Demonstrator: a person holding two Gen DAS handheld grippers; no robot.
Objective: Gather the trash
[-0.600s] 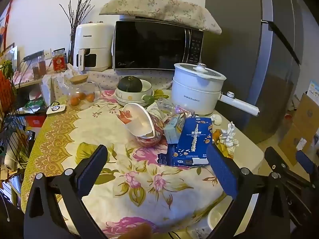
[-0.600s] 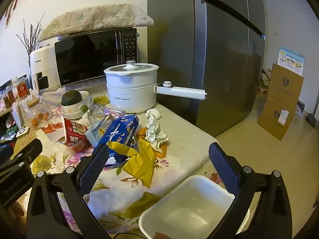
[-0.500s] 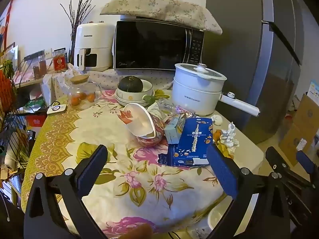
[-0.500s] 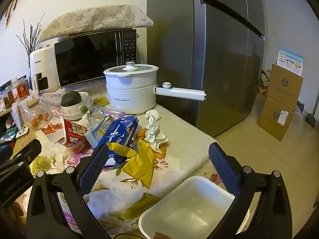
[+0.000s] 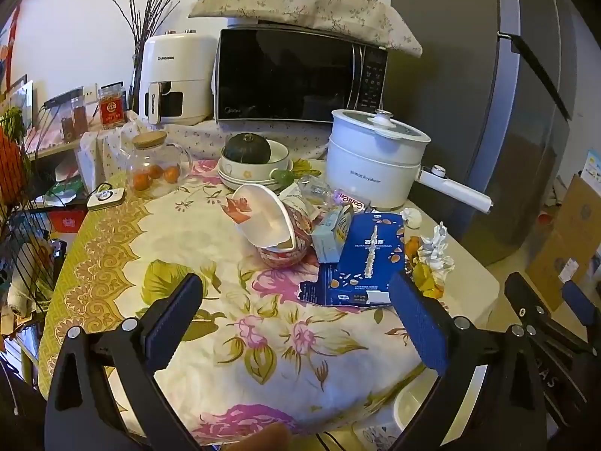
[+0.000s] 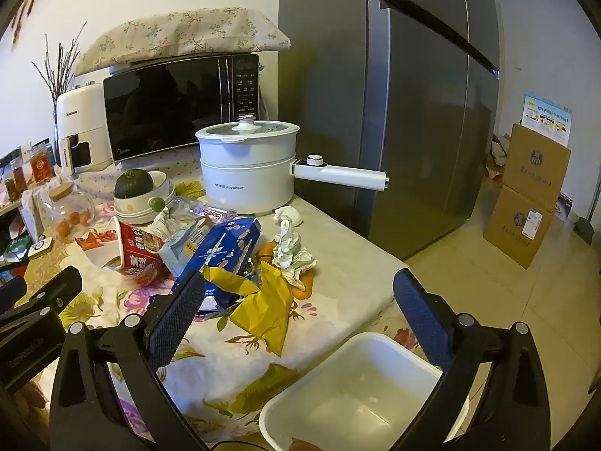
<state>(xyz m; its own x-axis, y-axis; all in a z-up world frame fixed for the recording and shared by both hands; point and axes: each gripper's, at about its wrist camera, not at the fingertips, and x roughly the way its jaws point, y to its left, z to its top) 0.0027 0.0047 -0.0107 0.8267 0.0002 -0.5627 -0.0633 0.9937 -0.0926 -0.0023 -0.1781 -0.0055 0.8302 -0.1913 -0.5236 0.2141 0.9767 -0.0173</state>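
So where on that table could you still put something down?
Bare cloth lies between the left tool and the tipped noodle cup, and leftward to the glass jar. The plain strip beside the white pot is free. Around the blue box it's crowded.

You're getting warm, dim indoor light, sharp focus mid-frame, heavy fisheye bending and black vignetting in the corners.

The box (image 6: 221, 251) lies on the table (image 6: 353, 251) before the pot (image 6: 248, 165), with the tissue (image 6: 291, 248) to its right.
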